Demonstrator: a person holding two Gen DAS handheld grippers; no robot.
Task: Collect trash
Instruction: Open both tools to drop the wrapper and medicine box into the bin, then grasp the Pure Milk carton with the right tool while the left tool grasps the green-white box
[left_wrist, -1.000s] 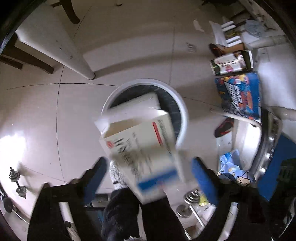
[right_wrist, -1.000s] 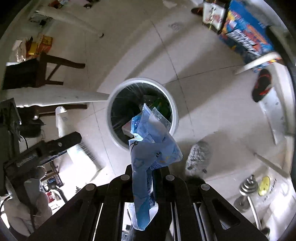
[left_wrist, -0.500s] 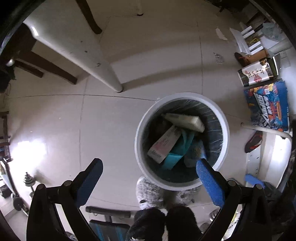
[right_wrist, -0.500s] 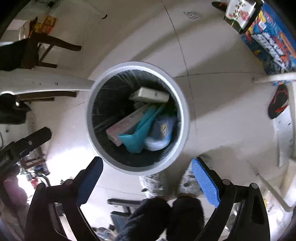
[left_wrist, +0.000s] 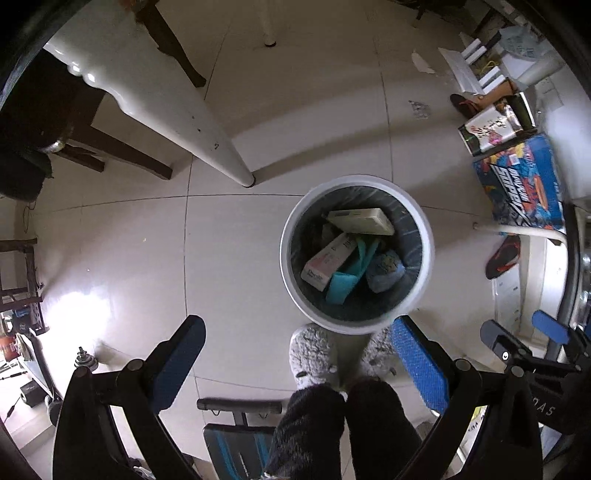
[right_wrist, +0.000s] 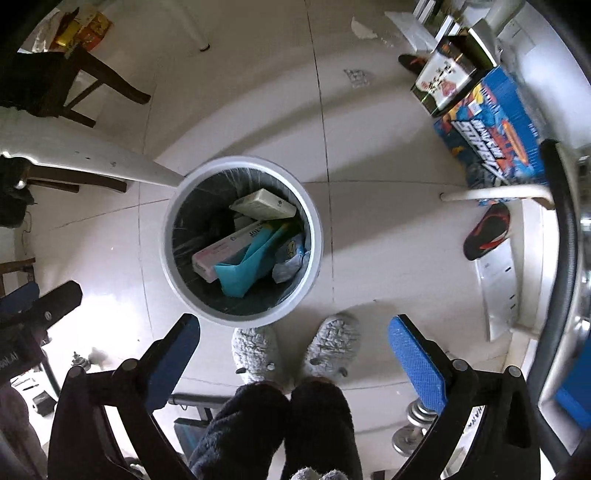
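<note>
1. From the left wrist view, we look straight down on the left claw (left_wrist: 291, 354), its blue pads spread wide with nothing between them.
2. The white bin (left_wrist: 424, 266) stands on the tiled floor (left_wrist: 129, 258), just beyond the claw's right pad and apart from it. Inside lie a cream box (left_wrist: 360, 221), a white-and-pink carton (left_wrist: 328, 262), a teal folded piece (left_wrist: 347, 277) and a crumpled pale-blue wrapper (left_wrist: 384, 271).
3. The person's grey slippers (left_wrist: 314, 354) stand just beside the bin's near rim; we cannot tell whether they touch it. A white worktop leg (left_wrist: 221, 155) meets the floor near the bin's far-left side.
4. At the lower right edge of this view we see the right claw (left_wrist: 524, 332).
5. From the right wrist view, the right claw (right_wrist: 293, 350) has just been opening and now stands spread wide, nothing between its pads.
6. Here the bin (right_wrist: 170, 258) sits ahead of the claw's left pad and clear of it, holding the same cream box (right_wrist: 264, 205), carton (right_wrist: 225, 249), teal piece (right_wrist: 243, 269) and wrapper (right_wrist: 290, 258).
7. The slippers (right_wrist: 255, 350) show between the two pads, beside the bin's near rim.
8. A blue printed box (right_wrist: 487, 136) lies well apart on the floor towards its far right.
</note>
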